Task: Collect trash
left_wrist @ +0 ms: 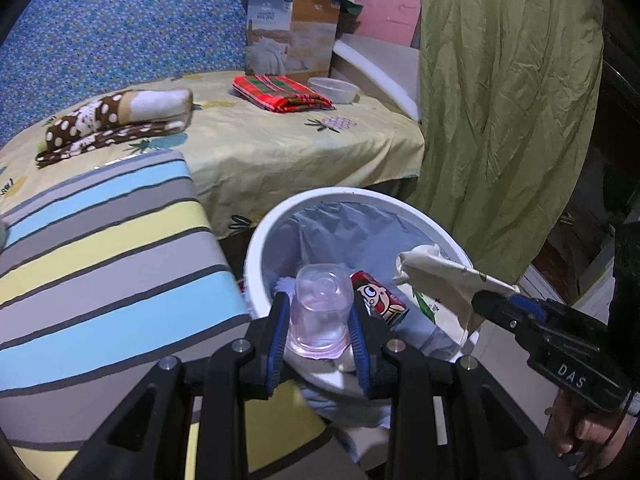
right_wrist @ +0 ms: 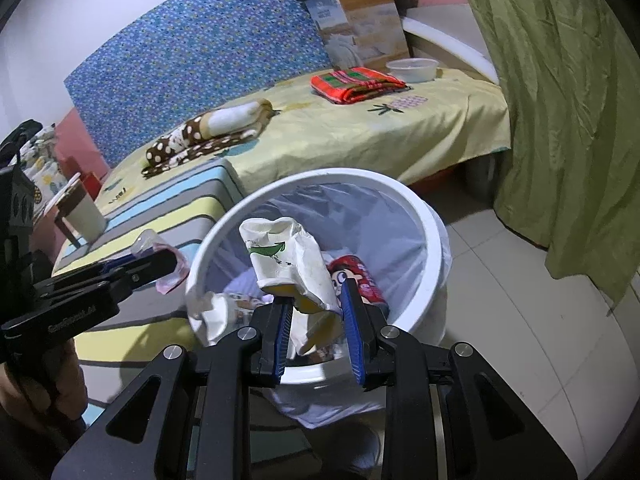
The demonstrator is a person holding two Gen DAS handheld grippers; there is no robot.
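Observation:
My left gripper (left_wrist: 320, 304) is shut on a clear plastic cup (left_wrist: 320, 308) with a pinkish tint, held over the near rim of the white trash bin (left_wrist: 256, 240). My right gripper (right_wrist: 316, 300) is shut on a crumpled white paper cup (right_wrist: 288, 264) with a green mark, held above the same white trash bin (right_wrist: 424, 224). A red can (left_wrist: 380, 300) with a cartoon face lies inside the lined bin; in the right wrist view that red can (right_wrist: 360, 276) shows beside my right finger. The right gripper (left_wrist: 492, 300) and its paper cup (left_wrist: 432, 272) also show in the left wrist view.
A striped cushion (left_wrist: 104, 248) lies left of the bin, with a paper cup (right_wrist: 84, 216) standing on it. Behind is a bed (left_wrist: 280, 144) with a dotted blanket, a red folded cloth (left_wrist: 280, 92), a plastic container and a carton. A green curtain (left_wrist: 500, 100) hangs at the right over tiled floor (right_wrist: 520, 300).

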